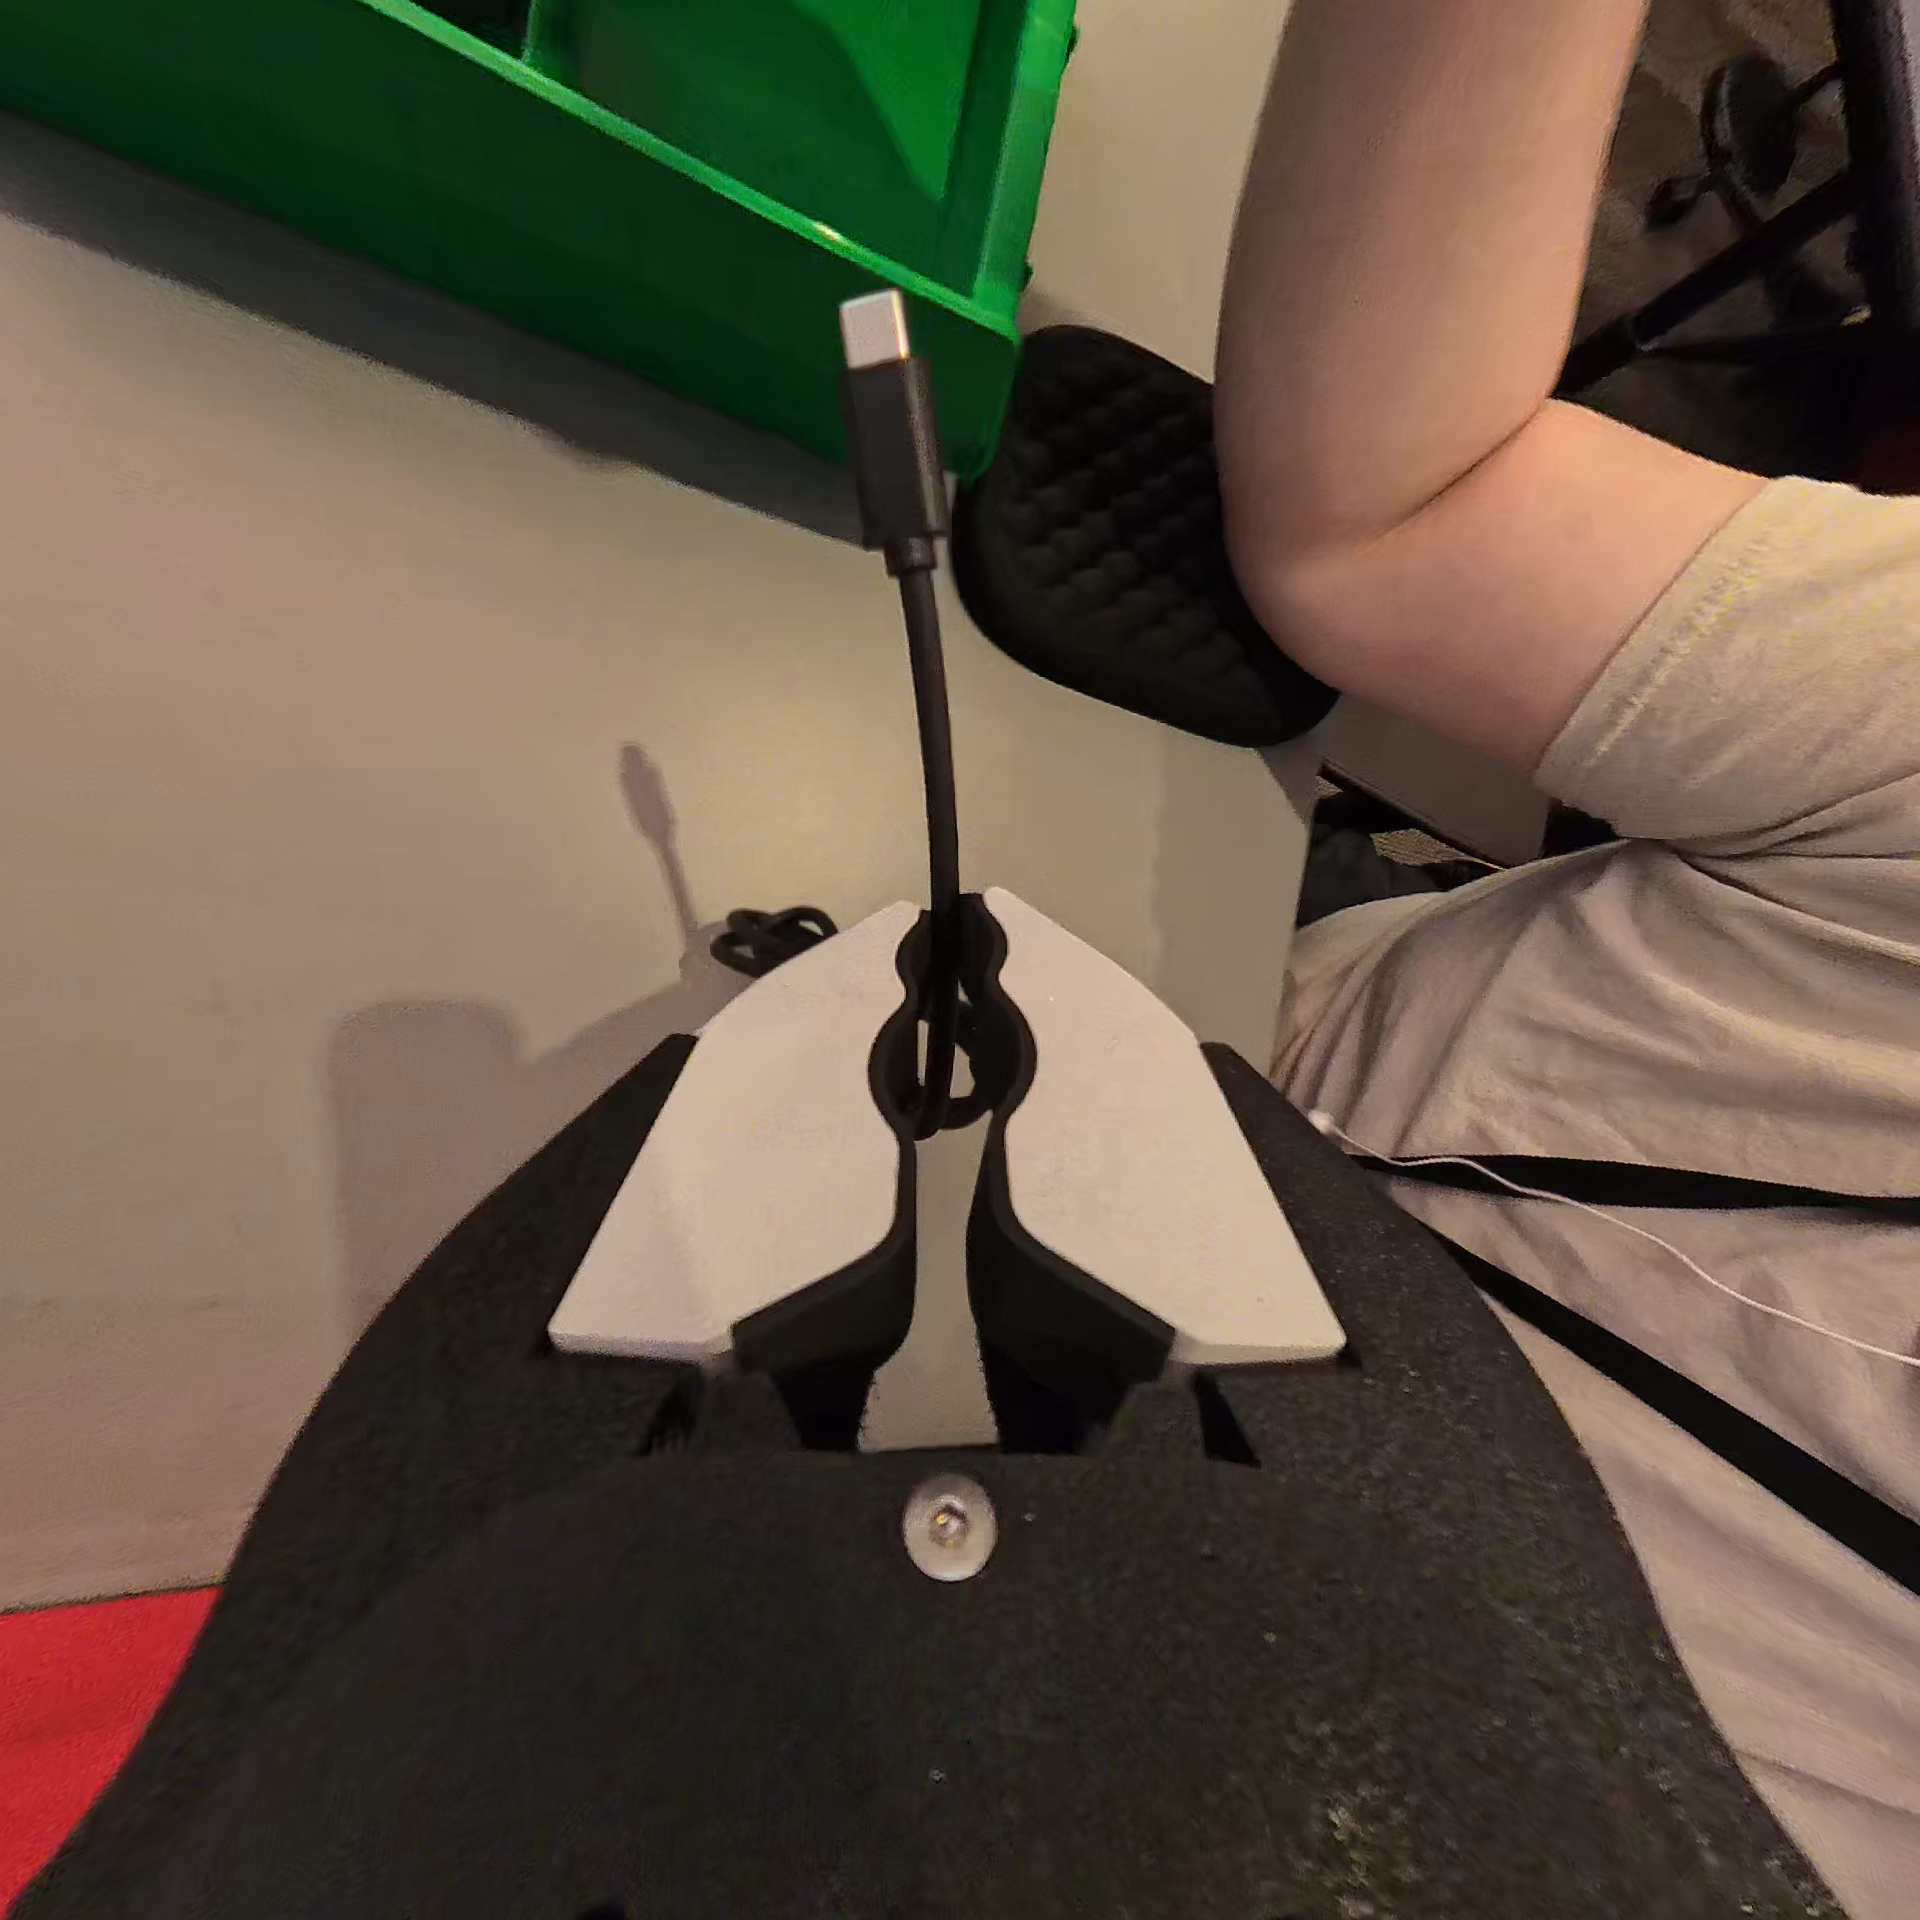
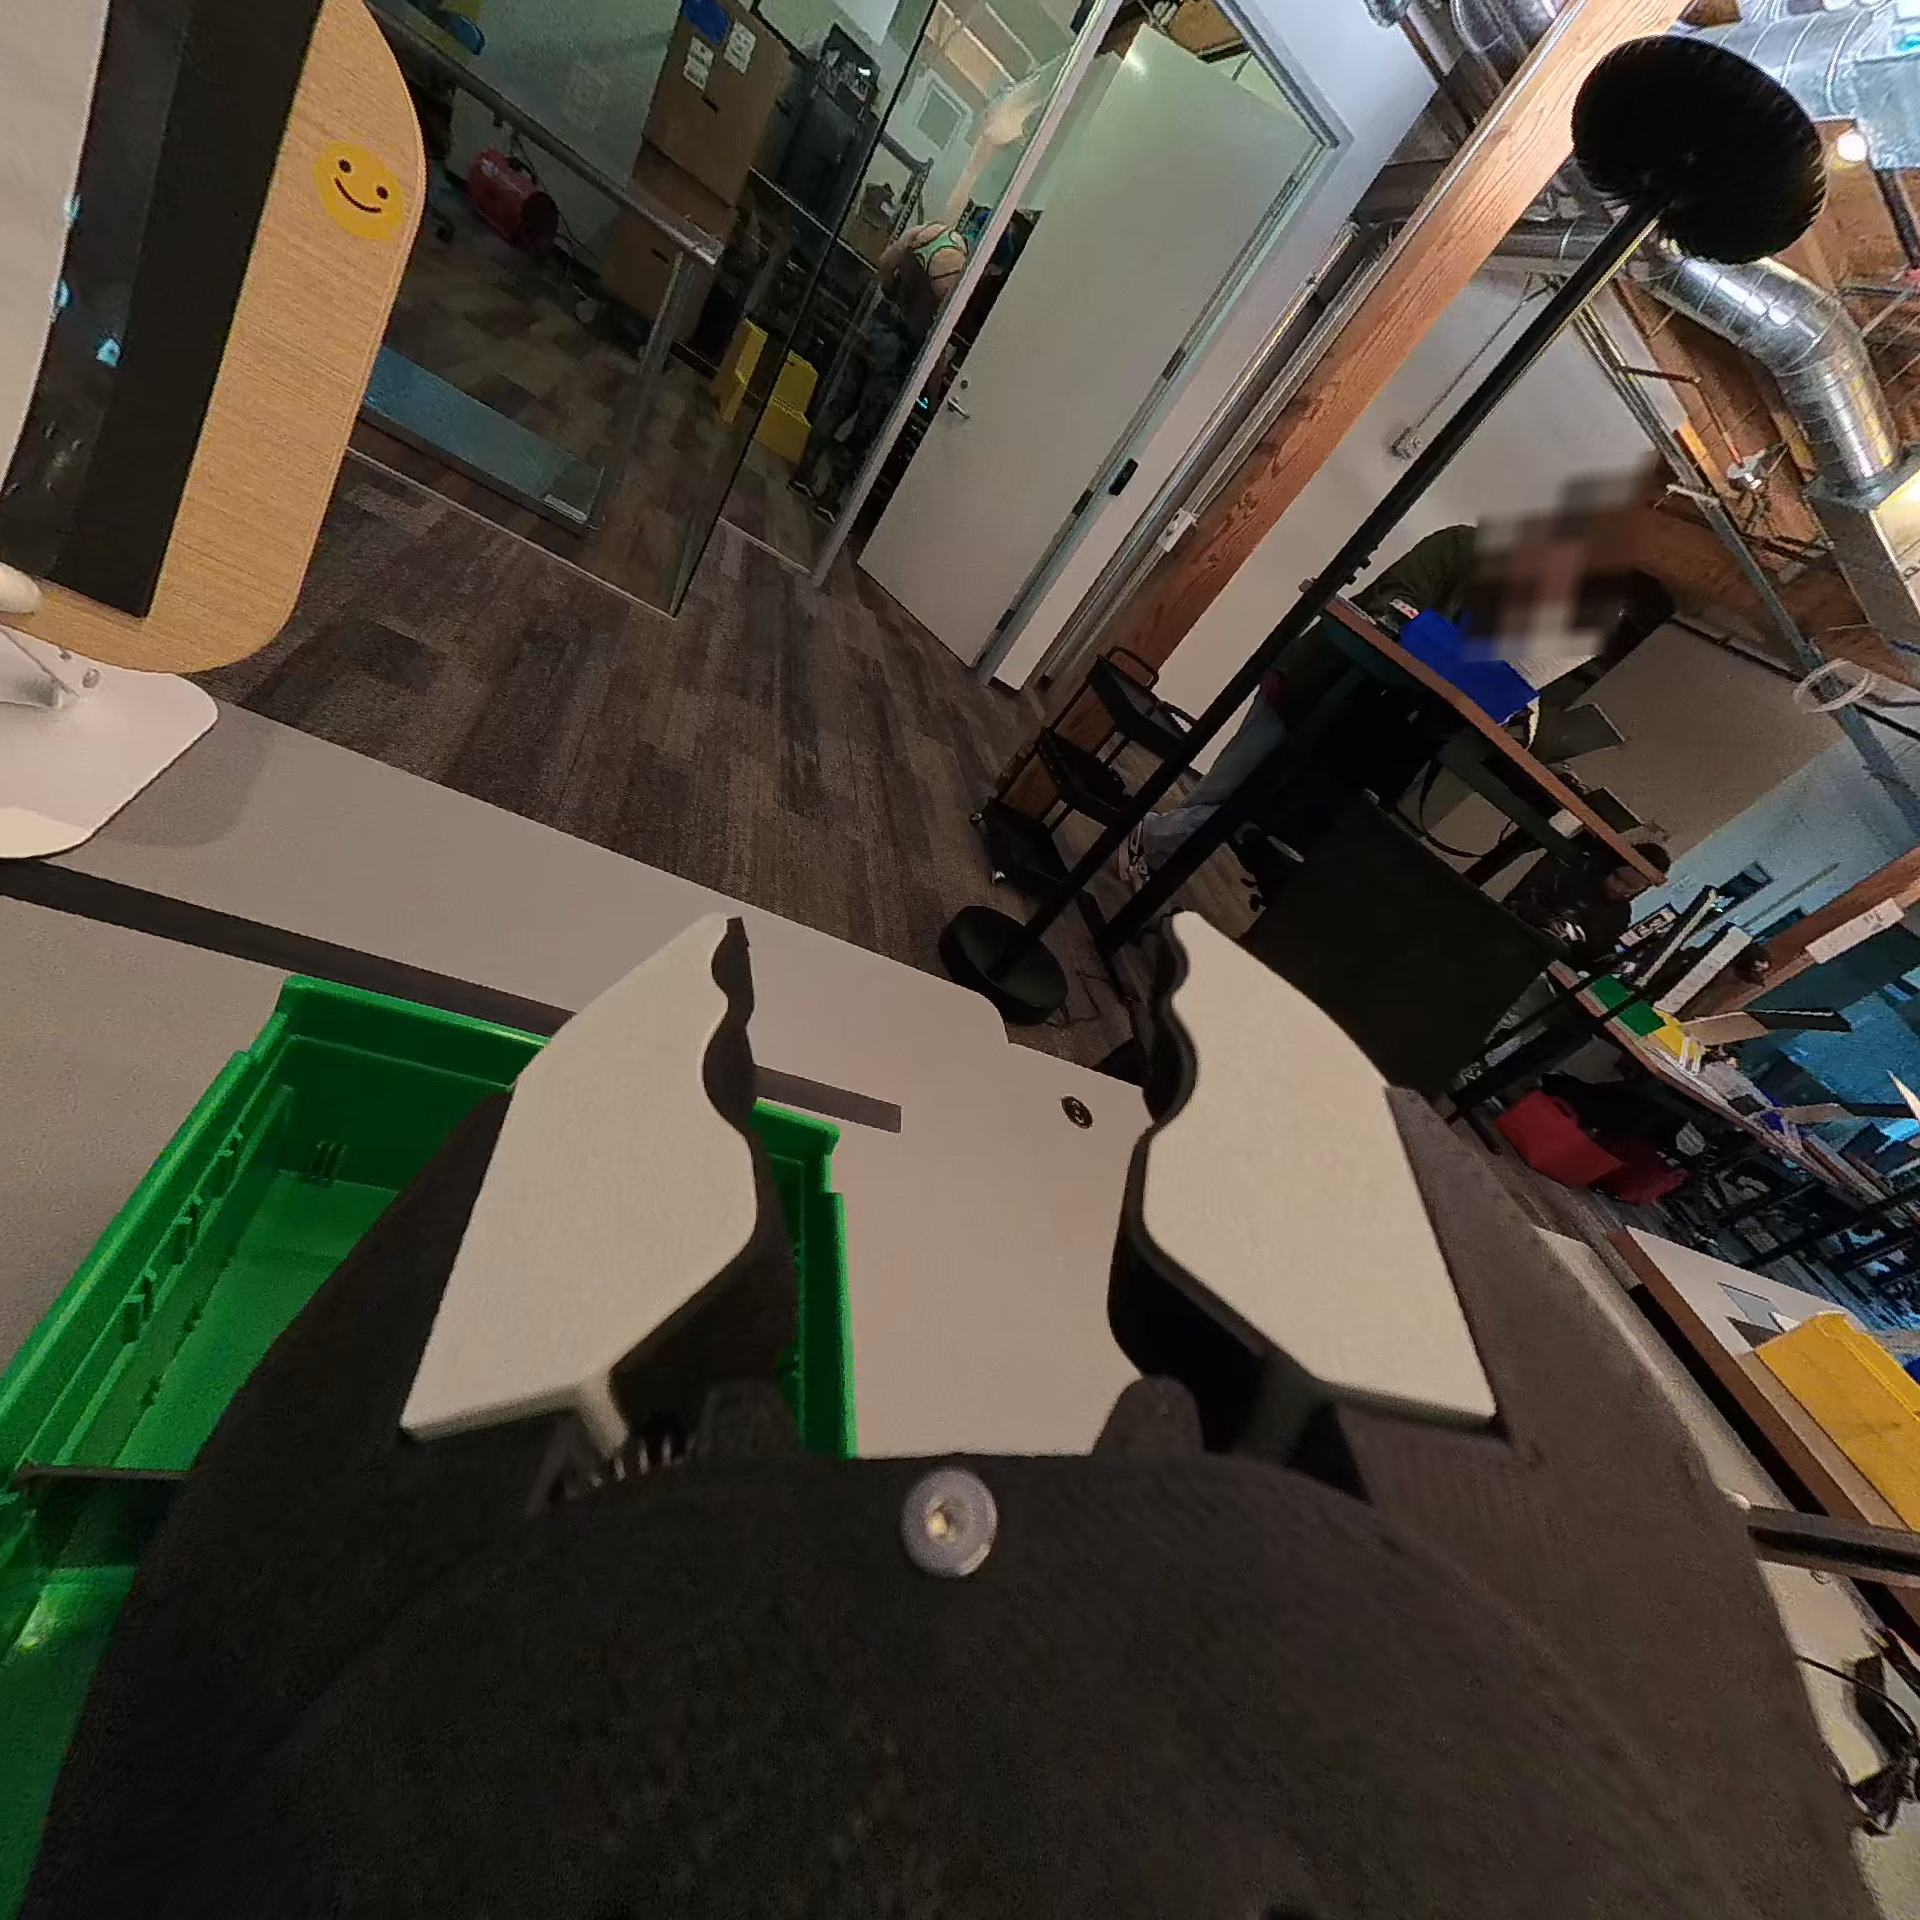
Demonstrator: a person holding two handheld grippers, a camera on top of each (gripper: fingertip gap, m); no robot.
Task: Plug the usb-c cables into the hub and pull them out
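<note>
left tongs (image 1: 951, 914): pinched together on a black cable (image 1: 925, 717) just behind its plug; plug (image 1: 894, 426) stands up free in the air, metal tip bare, in front of the bin's corner
more cable (image 1: 769, 932): a dark coil on the tabletop (image 1: 312, 675) just beyond the tongs, possibly the same lead
bin (image 1: 582, 187): green, open-topped, on the tabletop
elbow pad (image 1: 1112, 540): black, quilted, beside the bin, a bare arm (image 1: 1423, 364) resting on it
right tongs (image 2: 951, 977): spread wide, holding nothing, above the tabletop (image 2: 436, 862) edge, bin (image 2: 208, 1247) below to the left
hub: not seen in either view
lamp (image 2: 1351, 561): black floor stand, beyond the tabletop
</note>
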